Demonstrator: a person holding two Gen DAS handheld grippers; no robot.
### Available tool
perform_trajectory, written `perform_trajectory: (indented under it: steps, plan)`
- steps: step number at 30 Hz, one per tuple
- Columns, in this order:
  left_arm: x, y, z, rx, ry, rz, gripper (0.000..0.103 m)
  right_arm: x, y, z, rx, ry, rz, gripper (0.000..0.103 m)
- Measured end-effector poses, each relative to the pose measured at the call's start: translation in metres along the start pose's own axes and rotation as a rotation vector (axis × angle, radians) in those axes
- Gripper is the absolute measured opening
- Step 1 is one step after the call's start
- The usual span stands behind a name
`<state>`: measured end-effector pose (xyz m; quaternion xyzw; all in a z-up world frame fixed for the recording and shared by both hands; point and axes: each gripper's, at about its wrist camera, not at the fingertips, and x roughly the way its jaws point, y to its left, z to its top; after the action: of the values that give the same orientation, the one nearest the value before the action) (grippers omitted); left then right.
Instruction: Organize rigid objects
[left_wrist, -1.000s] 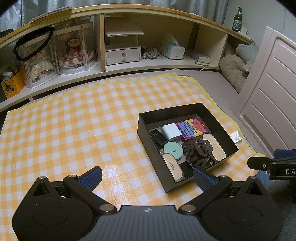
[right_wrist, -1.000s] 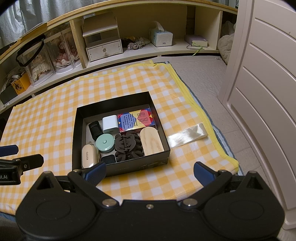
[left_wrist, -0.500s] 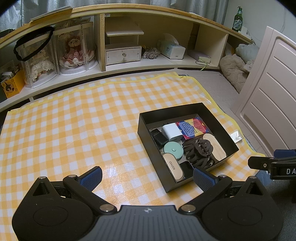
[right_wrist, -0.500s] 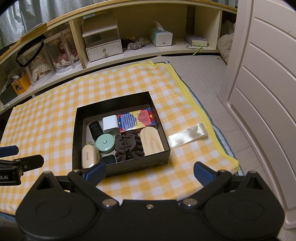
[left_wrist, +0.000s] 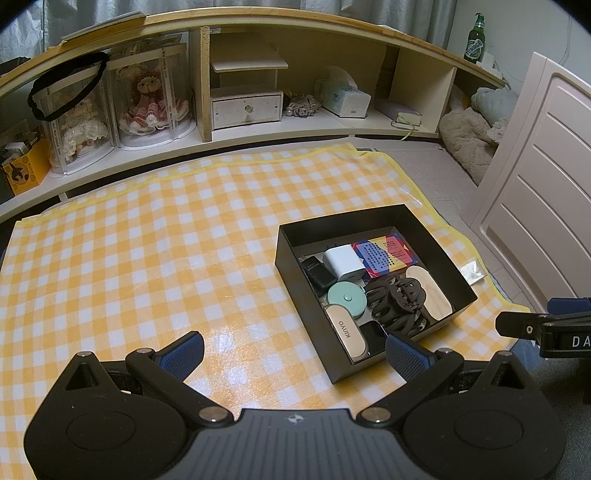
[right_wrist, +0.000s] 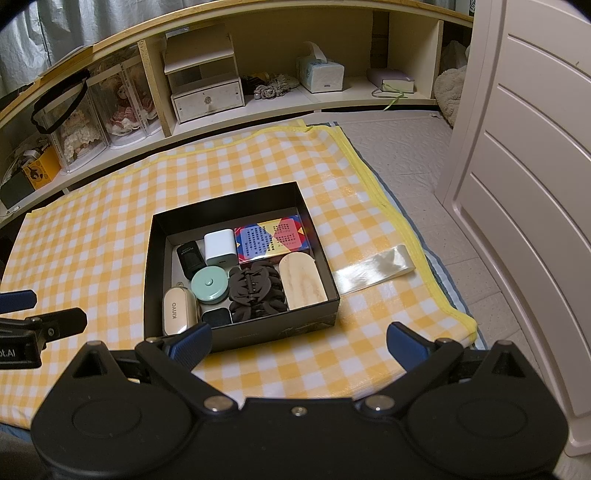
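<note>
A black open box sits on the yellow checked cloth. It holds a white charger, a colourful card box, a mint round case, a brown hair claw, a wooden oval piece, a beige KINYO case and small black items. My left gripper is open and empty, held above the cloth near the box's front-left corner. My right gripper is open and empty, just in front of the box.
A shiny clear wrapper lies on the cloth right of the box. A shelf unit with doll cases, a small drawer and a tissue box runs along the back. A white door stands at the right.
</note>
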<state>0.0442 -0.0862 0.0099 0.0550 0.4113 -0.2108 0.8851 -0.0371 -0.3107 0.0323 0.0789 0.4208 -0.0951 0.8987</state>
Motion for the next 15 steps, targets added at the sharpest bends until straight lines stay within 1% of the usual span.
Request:
perform_trajectory:
  steps: [15]
  plan:
    - [0.0006, 0.0024, -0.0016, 0.004, -0.001, -0.001, 0.103, 0.0001, -0.0002, 0.0010, 0.001, 0.000, 0.001, 0.102]
